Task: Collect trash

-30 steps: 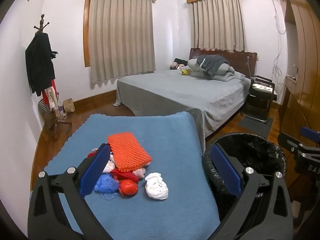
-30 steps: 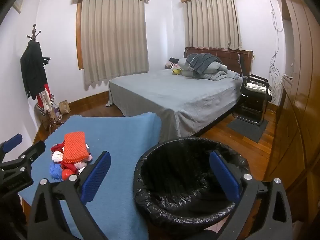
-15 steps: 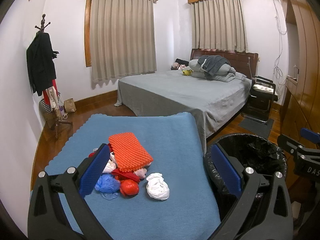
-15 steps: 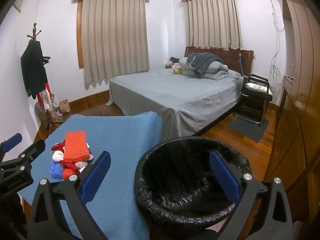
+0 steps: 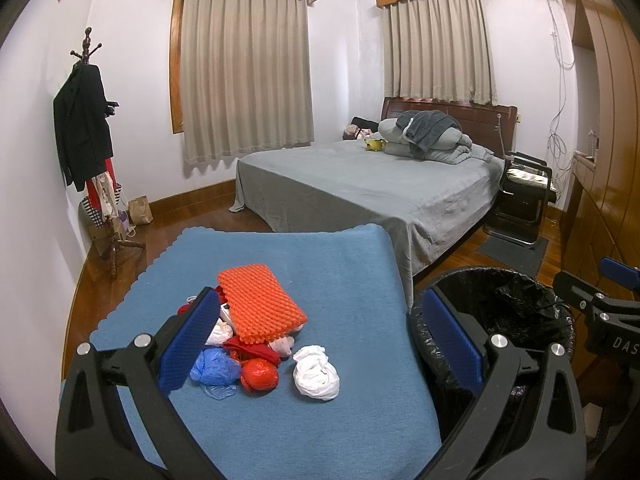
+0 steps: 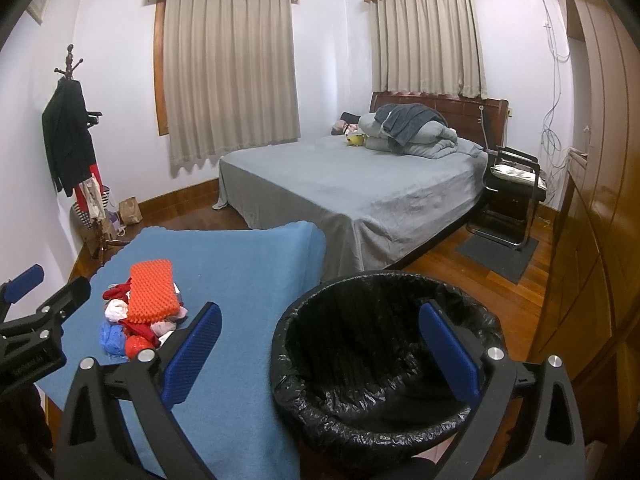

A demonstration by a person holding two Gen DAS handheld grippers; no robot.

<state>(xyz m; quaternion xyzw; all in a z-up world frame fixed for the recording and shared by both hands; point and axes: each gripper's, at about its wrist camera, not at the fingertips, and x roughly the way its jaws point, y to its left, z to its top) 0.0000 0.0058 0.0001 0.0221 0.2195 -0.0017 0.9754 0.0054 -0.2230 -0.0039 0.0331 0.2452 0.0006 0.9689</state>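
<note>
You face a bedroom: a grey-sheeted bed (image 5: 360,192) with bedding (image 5: 432,136) heaped at its headboard, closed curtains (image 5: 244,72) over two windows, a coat rack (image 5: 86,128) hung with a dark jacket at left, a chair (image 5: 524,200) beside the bed.

My right gripper (image 6: 320,352) fills the bottom of the frame, its blue pads wide apart and nothing between them. Behind the gap, lower centre to right, sits the bin (image 6: 384,364) with its black liner, just beside the counter (image 6: 248,276) under a blue cloth. At left centre on that cloth lies the trash pile (image 6: 140,316): an orange bumpy pad (image 6: 152,292) on top, red, white and blue bags bunched under it. My left gripper (image 6: 32,312) pokes in at the far left edge. A grey bed (image 6: 352,188) fills the middle of the frame, curtains (image 6: 228,72) above it.
</note>
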